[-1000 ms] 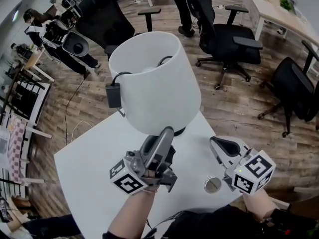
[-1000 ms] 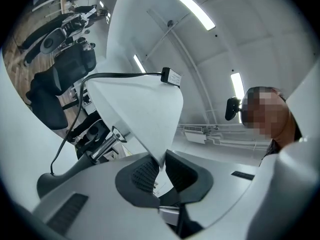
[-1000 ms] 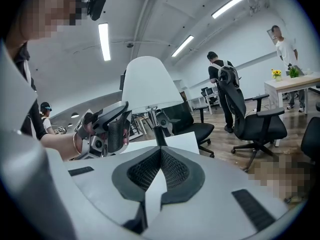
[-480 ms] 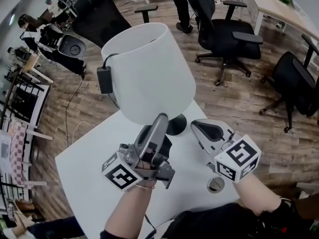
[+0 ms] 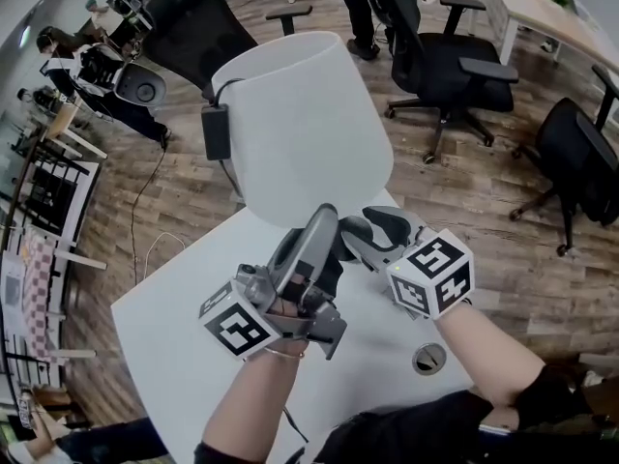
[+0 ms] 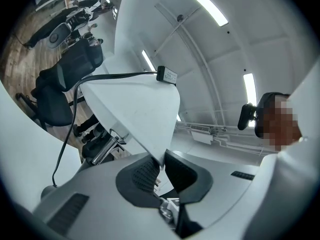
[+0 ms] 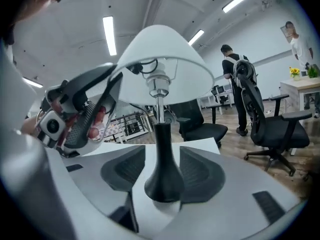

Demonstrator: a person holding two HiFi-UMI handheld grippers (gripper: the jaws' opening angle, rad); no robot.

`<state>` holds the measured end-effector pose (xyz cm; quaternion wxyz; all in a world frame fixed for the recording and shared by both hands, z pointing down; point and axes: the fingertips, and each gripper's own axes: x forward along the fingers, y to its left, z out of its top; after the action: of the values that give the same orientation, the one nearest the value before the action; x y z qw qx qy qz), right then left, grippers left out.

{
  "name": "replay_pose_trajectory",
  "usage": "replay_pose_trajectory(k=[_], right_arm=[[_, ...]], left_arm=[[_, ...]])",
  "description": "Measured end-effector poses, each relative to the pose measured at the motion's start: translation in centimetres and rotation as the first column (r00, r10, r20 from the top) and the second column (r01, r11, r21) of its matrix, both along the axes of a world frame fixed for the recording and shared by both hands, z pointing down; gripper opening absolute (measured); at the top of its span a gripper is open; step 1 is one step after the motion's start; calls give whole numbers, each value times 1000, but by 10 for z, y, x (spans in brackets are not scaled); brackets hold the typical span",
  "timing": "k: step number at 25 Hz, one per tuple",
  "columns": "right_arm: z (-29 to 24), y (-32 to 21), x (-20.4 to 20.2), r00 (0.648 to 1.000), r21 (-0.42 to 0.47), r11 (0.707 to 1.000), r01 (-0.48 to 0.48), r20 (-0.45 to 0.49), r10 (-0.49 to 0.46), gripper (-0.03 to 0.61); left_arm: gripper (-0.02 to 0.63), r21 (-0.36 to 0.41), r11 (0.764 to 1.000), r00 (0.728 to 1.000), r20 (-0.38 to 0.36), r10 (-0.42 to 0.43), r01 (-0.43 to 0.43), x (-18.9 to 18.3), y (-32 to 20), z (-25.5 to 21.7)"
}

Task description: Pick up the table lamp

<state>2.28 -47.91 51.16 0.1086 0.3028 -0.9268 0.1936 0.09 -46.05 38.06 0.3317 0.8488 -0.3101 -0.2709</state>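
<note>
The table lamp has a white shade and a black flared base that stands on the white table. My left gripper is shut on the shade's lower rim, and the left gripper view shows the rim pinched between its dark pads. My right gripper reaches under the shade at the base. Its jaws have just been opening, and in the right gripper view that gripper has the black base between its pads, which do not press on it. The shade hides the base in the head view.
A black power adapter hangs on its cable beside the shade. A round metal fitting sits in the table near its front right edge. Black office chairs and people stand on the wooden floor beyond the table.
My right gripper has moved left across the table to the lamp's base and its jaws have opened. My left gripper keeps its grip on the shade's rim.
</note>
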Motion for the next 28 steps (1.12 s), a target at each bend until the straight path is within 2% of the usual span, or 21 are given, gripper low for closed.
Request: replay_pose_trajectory(k=[1,2,9,12,17,23,28], right_arm=[[6,-3,-6,1000,-20,1000,10,-8,-11,234],[11,-5,-11,1000,-34,999,17,-19,-18,247],[45,-16,-24,991,-91,996,11,-130,-22,241],[51,-12,-28,986,-60,998,18,-164,-27,230],[51,-13,-27,986,-42,999,16,-168,-23,222],[49,-11,-26,984,-30,999,-20,-176,15,193],[49,-6,-24,984,-30,999,-38,-176,32,190]], left_arm=[[41,-1,1000,1000,-8,1,-1,-2,-1,0],[41,-1,1000,1000,-15,2,-2,-3,-1,0],[40,-3,1000,999,-44,6,-7,-8,-1,-1],[39,10,1000,999,-45,7,-6,-11,0,0],[38,39,999,999,-31,-9,10,-14,0,-1],[31,136,989,999,-3,-52,52,-10,6,-9],[21,139,990,999,-20,-26,28,-4,12,-11]])
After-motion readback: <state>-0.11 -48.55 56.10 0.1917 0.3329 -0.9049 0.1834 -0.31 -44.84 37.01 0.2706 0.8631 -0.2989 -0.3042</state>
